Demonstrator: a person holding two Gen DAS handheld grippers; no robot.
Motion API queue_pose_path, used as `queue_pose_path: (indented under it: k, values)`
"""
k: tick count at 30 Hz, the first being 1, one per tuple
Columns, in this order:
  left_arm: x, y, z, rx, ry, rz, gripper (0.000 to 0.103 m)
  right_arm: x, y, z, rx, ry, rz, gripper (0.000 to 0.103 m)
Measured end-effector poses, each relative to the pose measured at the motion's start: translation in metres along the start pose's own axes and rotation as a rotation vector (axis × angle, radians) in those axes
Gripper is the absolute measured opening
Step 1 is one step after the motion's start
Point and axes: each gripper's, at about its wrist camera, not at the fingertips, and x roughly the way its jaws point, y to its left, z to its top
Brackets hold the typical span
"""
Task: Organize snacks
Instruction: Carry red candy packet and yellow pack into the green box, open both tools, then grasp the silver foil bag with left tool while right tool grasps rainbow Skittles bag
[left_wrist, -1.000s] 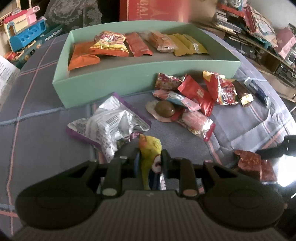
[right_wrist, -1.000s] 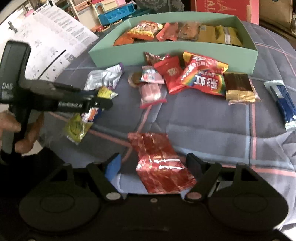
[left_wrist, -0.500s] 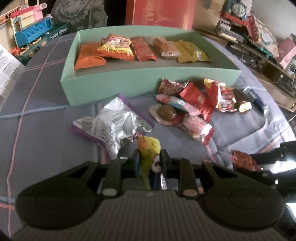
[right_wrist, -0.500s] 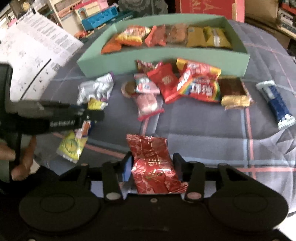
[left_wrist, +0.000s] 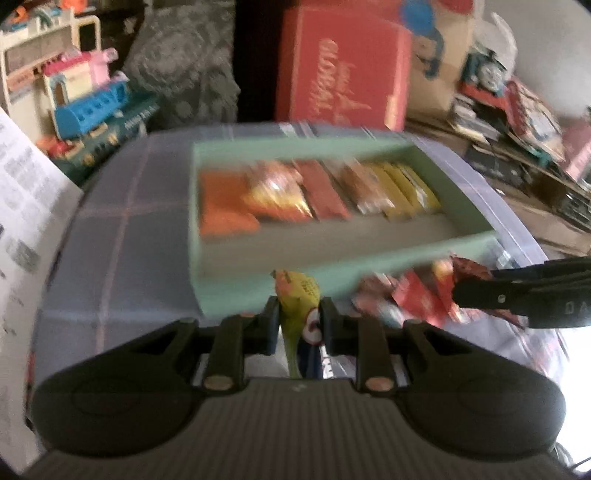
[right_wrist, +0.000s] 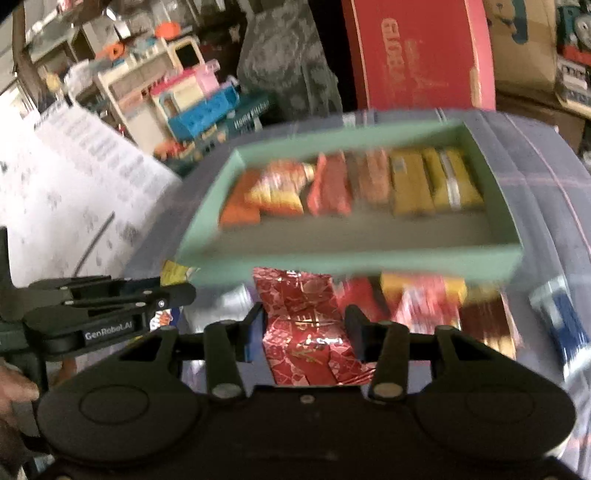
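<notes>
While left view misses it, blue packet (right_wrist: 563, 325) shows rightward.

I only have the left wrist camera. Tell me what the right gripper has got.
Observer: The right gripper has just been closing its jaws. They now clamp a red packet with gold print between both pads.
Operator: Report what lies on the cloth to its right.
Observer: A blue and white packet lies there, outside the green box.
Operator: Check the left gripper from that side.
Observer: A person's hand shows at the handle of the left gripper, at the bottom left edge.
</notes>
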Motion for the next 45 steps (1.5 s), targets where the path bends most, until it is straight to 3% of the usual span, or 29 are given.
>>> queue_pose_path:
  k: [9, 16, 18, 19, 20, 21, 22, 25, 45]
  values:
    - [0.042, 0.032, 0.067, -0.051, 0.013, 0.061, 0.022, 0.057, 0.007, 0.077, 0.039, -0.025, 0.036, 0.045]
    - [0.08, 0.037, 0.081, -0.036, 0.056, 0.09, 0.023, 0.097, 0.013, 0.091, 0.059, 0.016, 0.057, 0.046]
    - [0.085, 0.036, 0.08, -0.034, 0.057, 0.103, 0.026, 0.101, 0.014, 0.093, 0.066, 0.015, 0.068, 0.054]
    - [0.085, 0.036, 0.079, -0.033, 0.053, 0.115, 0.041, 0.102, 0.016, 0.093, 0.072, 0.013, 0.071, 0.061]
    - [0.085, 0.035, 0.079, -0.032, 0.049, 0.133, 0.054, 0.103, 0.016, 0.094, 0.08, 0.011, 0.076, 0.08]
    - [0.083, 0.034, 0.078, -0.032, 0.038, 0.152, 0.074, 0.101, 0.016, 0.095, 0.087, -0.004, 0.076, 0.095]
    - [0.081, 0.033, 0.077, -0.029, 0.017, 0.176, 0.086, 0.098, 0.016, 0.095, 0.09, -0.025, 0.072, 0.099]
    - [0.074, 0.033, 0.074, -0.027, -0.008, 0.214, 0.101, 0.09, 0.012, 0.094, 0.093, -0.048, 0.06, 0.103]
    - [0.023, 0.021, 0.028, -0.096, 0.022, 0.186, 0.103, 0.018, -0.018, 0.036, 0.191, -0.07, 0.017, 0.103]
